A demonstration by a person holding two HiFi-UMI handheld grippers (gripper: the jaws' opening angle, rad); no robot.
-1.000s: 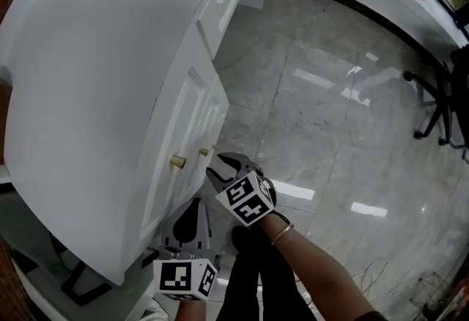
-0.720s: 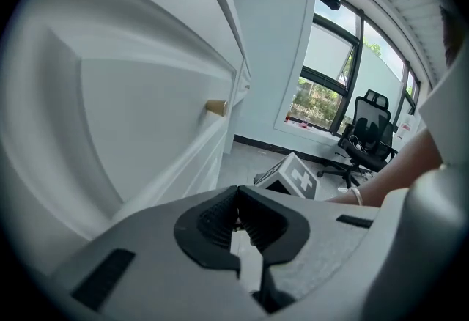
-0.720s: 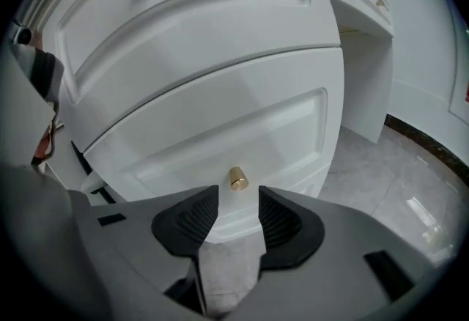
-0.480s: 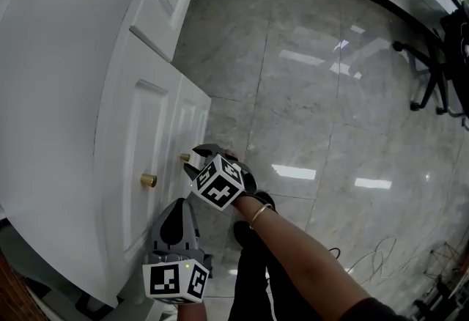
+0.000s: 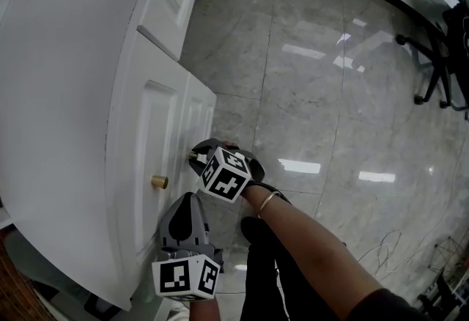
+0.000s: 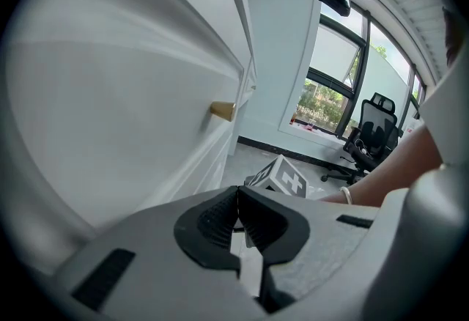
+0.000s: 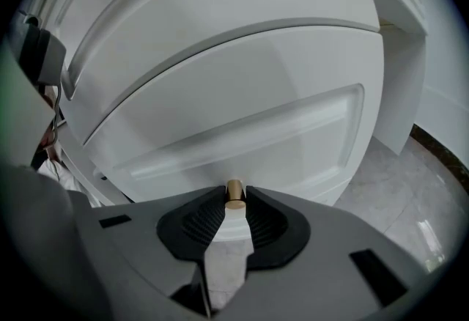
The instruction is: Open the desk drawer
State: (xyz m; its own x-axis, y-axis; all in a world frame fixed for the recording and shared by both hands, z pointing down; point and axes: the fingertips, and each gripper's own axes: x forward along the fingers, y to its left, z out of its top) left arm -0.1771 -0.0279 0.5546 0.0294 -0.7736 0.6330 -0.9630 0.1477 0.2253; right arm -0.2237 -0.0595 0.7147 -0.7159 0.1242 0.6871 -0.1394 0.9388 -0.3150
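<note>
The white desk (image 5: 66, 56) has drawer fronts down its side, each with a small brass knob. My right gripper (image 5: 196, 156) is at the knob (image 7: 234, 193) of a lower drawer (image 7: 242, 129). Its jaws are closing, and the knob sits between the pad tips, which touch it on both sides. A second brass knob (image 5: 159, 182) sticks out of the drawer front nearer me and shows in the left gripper view too (image 6: 222, 111). My left gripper (image 6: 236, 202) hangs shut and empty just below and behind, close to the desk side (image 5: 187, 198).
Polished grey marble floor (image 5: 322, 92) spreads to the right of the desk. A black office chair (image 5: 440, 56) stands far right by the windows. Thin cables (image 5: 381, 253) lie on the floor lower right. The person's legs are directly below the grippers.
The right gripper's jaws stood open beside the knob and have now closed around it. Both grippers sank slightly. The head view has shifted.
</note>
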